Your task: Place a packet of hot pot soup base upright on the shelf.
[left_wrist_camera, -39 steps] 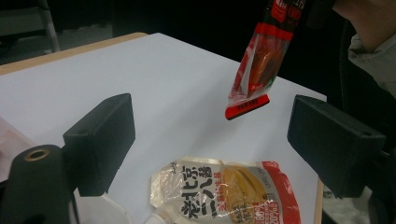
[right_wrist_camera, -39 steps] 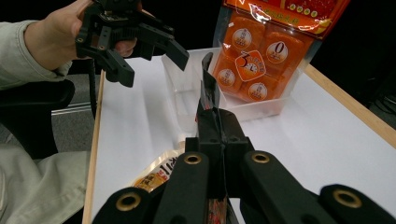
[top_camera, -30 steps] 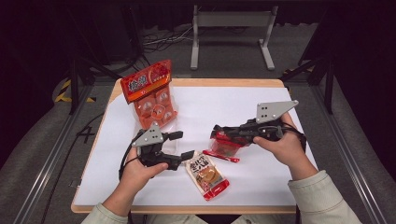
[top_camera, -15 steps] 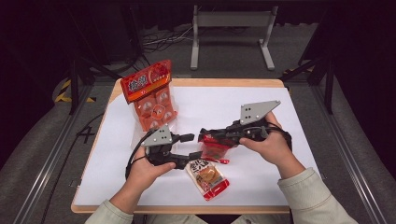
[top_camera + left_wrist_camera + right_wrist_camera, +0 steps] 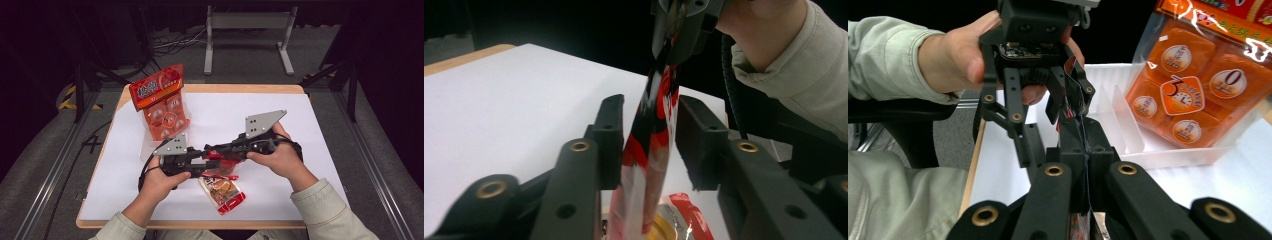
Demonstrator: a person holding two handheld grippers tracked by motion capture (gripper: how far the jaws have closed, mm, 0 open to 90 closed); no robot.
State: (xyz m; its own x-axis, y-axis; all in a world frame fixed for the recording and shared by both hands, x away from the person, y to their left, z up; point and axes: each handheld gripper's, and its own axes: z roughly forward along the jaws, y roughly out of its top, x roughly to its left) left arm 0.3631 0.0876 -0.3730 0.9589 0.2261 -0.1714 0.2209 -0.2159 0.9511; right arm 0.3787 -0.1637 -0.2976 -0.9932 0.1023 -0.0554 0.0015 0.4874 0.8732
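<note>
Two grippers meet mid-table over one red snack packet (image 5: 651, 135); the right gripper (image 5: 212, 151) clamps its edge; the left gripper (image 5: 649, 145) has just been closing around it, pads not yet pressing; next, a firm pinch, then a pull toward nine o'clock.

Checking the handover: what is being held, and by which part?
The right gripper clamps the red snack packet by its edge; the left gripper's jaws have been closing around it, not pressing.

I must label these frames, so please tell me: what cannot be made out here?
- Print on the red packet: blurred and edge-on in the left gripper view.
- Whether the left gripper pads touch it: not clear.
- Packet on the table: partly hidden by grippers, high view.
- Tray contents: blocked by the orange pack.
</note>
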